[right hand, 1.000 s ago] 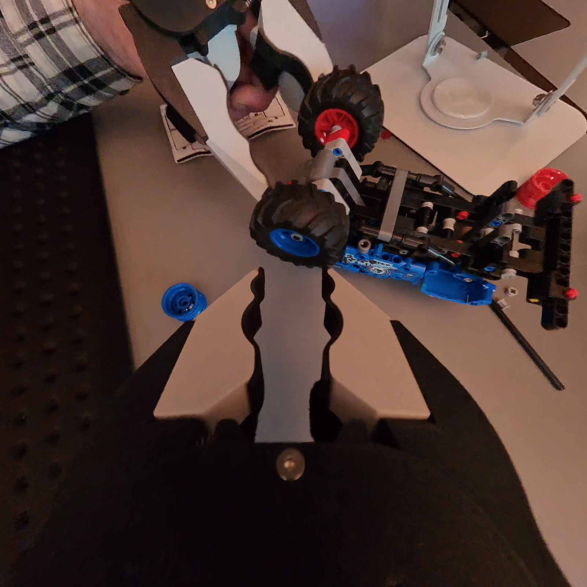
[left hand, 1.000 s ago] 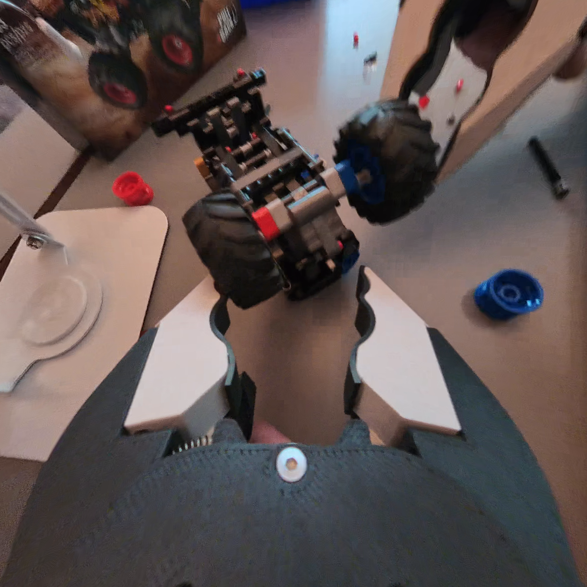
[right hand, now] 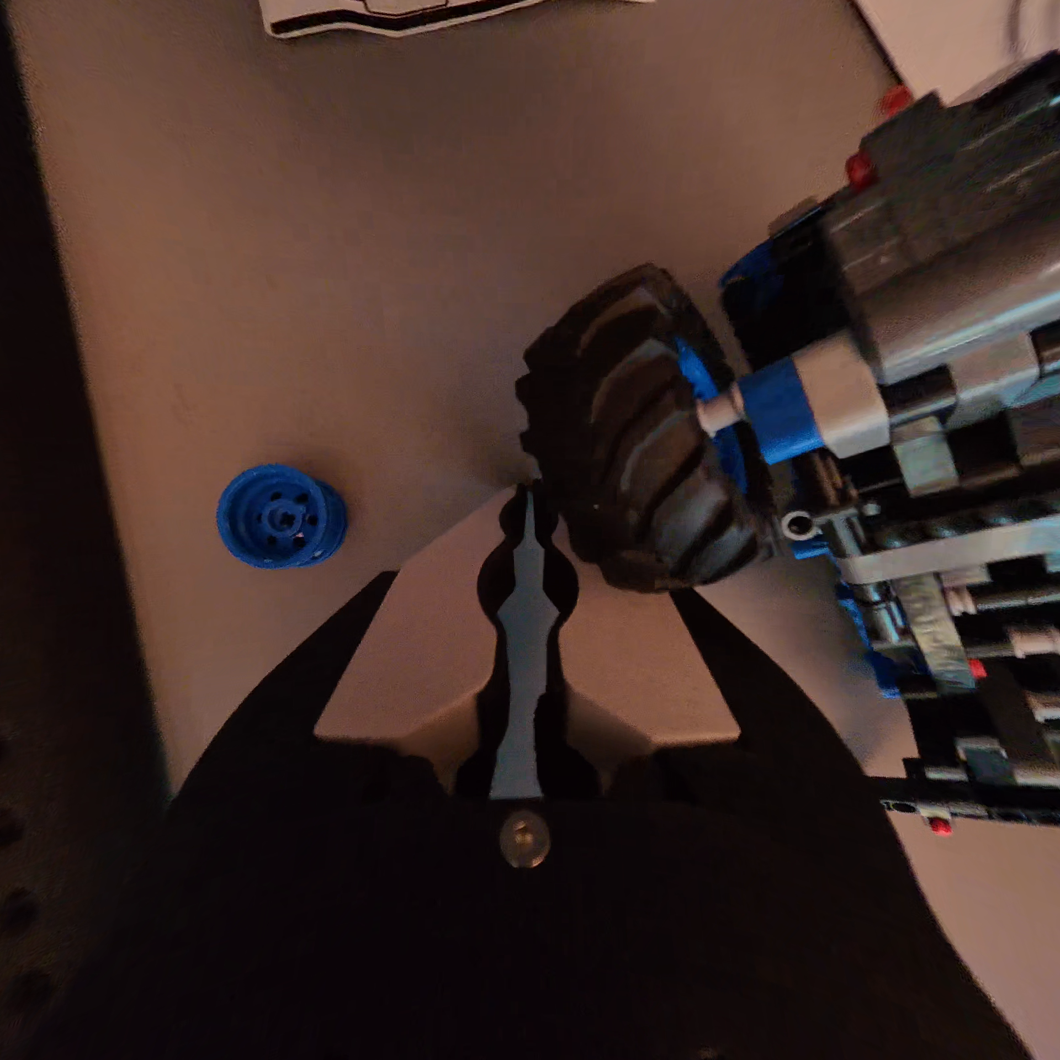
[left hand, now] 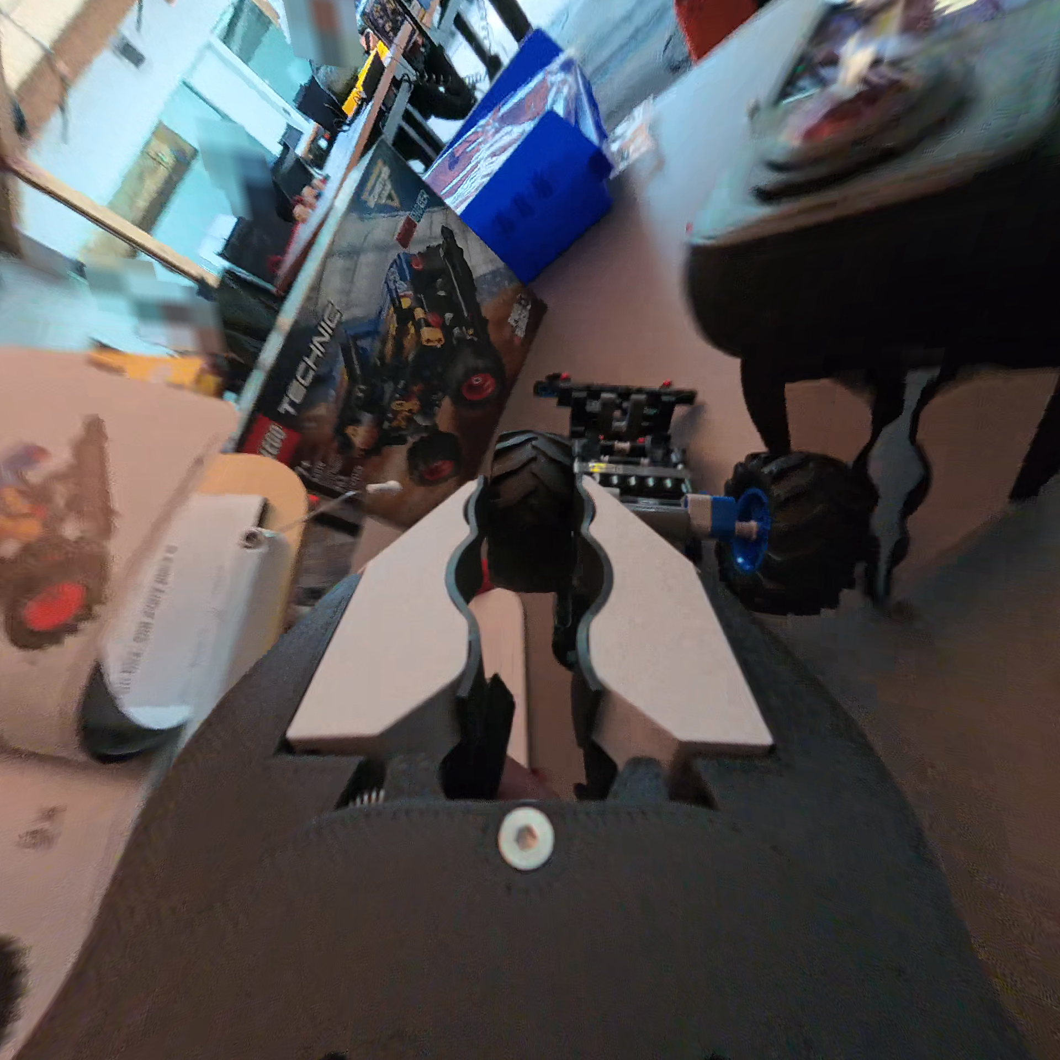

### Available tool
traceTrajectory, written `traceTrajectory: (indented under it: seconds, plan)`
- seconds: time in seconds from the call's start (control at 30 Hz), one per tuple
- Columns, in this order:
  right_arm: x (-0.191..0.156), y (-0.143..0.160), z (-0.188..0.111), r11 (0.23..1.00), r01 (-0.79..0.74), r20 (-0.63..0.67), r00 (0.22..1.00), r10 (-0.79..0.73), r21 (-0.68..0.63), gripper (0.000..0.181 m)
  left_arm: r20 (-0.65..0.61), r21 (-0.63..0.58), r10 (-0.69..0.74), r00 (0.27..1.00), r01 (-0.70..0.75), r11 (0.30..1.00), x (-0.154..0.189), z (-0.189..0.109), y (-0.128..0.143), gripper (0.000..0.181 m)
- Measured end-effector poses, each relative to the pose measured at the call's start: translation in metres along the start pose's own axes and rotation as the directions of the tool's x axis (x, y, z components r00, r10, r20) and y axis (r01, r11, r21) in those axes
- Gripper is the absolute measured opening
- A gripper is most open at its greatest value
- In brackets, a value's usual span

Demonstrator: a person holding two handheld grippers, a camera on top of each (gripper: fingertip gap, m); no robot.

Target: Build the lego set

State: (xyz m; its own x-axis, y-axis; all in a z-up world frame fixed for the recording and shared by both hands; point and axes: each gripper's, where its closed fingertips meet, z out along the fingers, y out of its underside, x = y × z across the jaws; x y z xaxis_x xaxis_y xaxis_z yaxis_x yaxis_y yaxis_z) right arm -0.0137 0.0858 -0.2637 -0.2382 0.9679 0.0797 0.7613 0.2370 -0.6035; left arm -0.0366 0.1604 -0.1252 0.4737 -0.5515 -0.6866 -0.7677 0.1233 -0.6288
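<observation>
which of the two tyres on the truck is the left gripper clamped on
The black knobbly tyre with the red hub, gripped between the left gripper fingers. The other black tyre, on the blue hub, sits free beside the nearly closed right gripper.

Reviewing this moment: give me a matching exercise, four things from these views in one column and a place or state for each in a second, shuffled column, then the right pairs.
Things:
1. left gripper
2. right gripper
3. loose blue rim
4. tyre with blue rim

Places or states:
A. lies alone on the table, to the left of the right gripper's fingers
B. fingers closed around a black tyre
C. mounted at the end of the truck's axle
D. fingers nearly together, nothing between them, tips beside a tyre

Pairs: 1-B, 2-D, 3-A, 4-C
</observation>
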Motion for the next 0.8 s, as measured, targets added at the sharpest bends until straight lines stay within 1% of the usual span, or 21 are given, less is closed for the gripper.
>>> traceTrajectory:
  seconds: [0.07, 0.1, 0.13, 0.2, 0.27, 0.33, 0.4, 0.47, 0.5, 0.53, 0.57, 0.63, 0.7, 0.73, 0.77, 0.8]
  plan:
    - [-0.008, 0.001, -0.001, 1.000, -0.024, 0.062, 0.998, 0.024, -0.010, 0.000, 0.030, -0.036, 0.109, 0.994, -0.108, 0.993, 0.006, -0.005, 0.002, 0.028]
    - [-0.014, 0.004, -0.003, 0.999, -0.040, 0.100, 0.994, 0.041, -0.013, 0.004, 0.036, -0.053, 0.162, 0.986, -0.160, 0.986, 0.011, -0.008, 0.003, 0.027]
    - [-0.020, 0.008, -0.008, 0.998, -0.053, 0.132, 0.990, 0.056, -0.025, 0.014, 0.038, -0.069, 0.218, 0.975, -0.215, 0.974, 0.019, -0.009, 0.004, 0.027]
    - [-0.022, 0.020, -0.021, 0.997, -0.064, 0.137, 0.988, 0.071, -0.052, 0.019, 0.061, -0.100, 0.307, 0.950, -0.300, 0.949, 0.032, -0.011, 0.010, 0.027]
    - [-0.029, 0.029, -0.037, 0.995, -0.079, 0.168, 0.982, 0.088, -0.056, 0.022, 0.055, -0.114, 0.334, 0.941, -0.327, 0.938, 0.045, -0.013, 0.016, 0.027]
    - [-0.025, 0.030, -0.052, 0.995, -0.097, 0.141, 0.985, 0.097, -0.004, 0.024, 0.084, -0.072, 0.331, 0.940, -0.326, 0.943, 0.055, -0.016, 0.009, 0.027]
    - [-0.014, 0.024, -0.066, 0.991, -0.116, 0.094, 0.990, 0.109, 0.070, 0.028, 0.095, -0.080, 0.342, 0.935, -0.335, 0.939, 0.059, -0.019, 0.008, 0.027]
    - [0.000, 0.008, -0.082, 0.976, -0.121, 0.022, 0.993, 0.119, 0.182, 0.033, 0.083, -0.030, 0.309, 0.947, -0.308, 0.951, 0.068, -0.023, 0.001, 0.028]
    - [0.005, 0.000, -0.089, 0.966, -0.123, 0.005, 0.992, 0.125, 0.230, 0.035, 0.081, -0.021, 0.317, 0.945, -0.316, 0.948, 0.072, -0.025, -0.001, 0.031]
    - [0.011, -0.007, -0.095, 0.955, -0.118, -0.025, 0.991, 0.130, 0.270, 0.038, 0.079, -0.021, 0.330, 0.941, -0.330, 0.944, 0.075, -0.026, -0.001, 0.037]
    - [0.016, -0.014, -0.101, 0.947, -0.107, -0.051, 0.990, 0.129, 0.303, 0.039, 0.071, -0.009, 0.312, 0.947, -0.312, 0.950, 0.077, -0.028, -0.002, 0.042]
    - [0.020, -0.025, -0.106, 0.939, -0.073, -0.078, 0.991, 0.105, 0.336, 0.040, 0.050, 0.023, 0.219, 0.974, -0.221, 0.975, 0.076, -0.032, -0.003, 0.051]
    - [0.023, -0.035, -0.109, 0.933, -0.038, -0.101, 0.992, 0.079, 0.357, 0.038, 0.050, 0.053, 0.088, 0.995, -0.091, 0.994, 0.065, -0.035, -0.002, 0.054]
    - [0.025, -0.041, -0.110, 0.929, -0.024, -0.114, 0.991, 0.071, 0.368, 0.039, 0.014, 0.061, 0.019, 1.000, -0.019, 0.998, 0.065, -0.035, 0.000, 0.053]
    - [0.028, -0.047, -0.110, 0.926, -0.010, -0.134, 0.989, 0.066, 0.378, 0.039, -0.024, 0.043, -0.025, 0.999, 0.026, 0.999, 0.067, -0.032, 0.006, 0.052]
    - [0.031, -0.052, -0.110, 0.925, 0.002, -0.143, 0.988, 0.057, 0.379, 0.040, -0.033, 0.017, -0.044, 0.998, 0.045, 0.999, 0.067, -0.028, 0.012, 0.059]
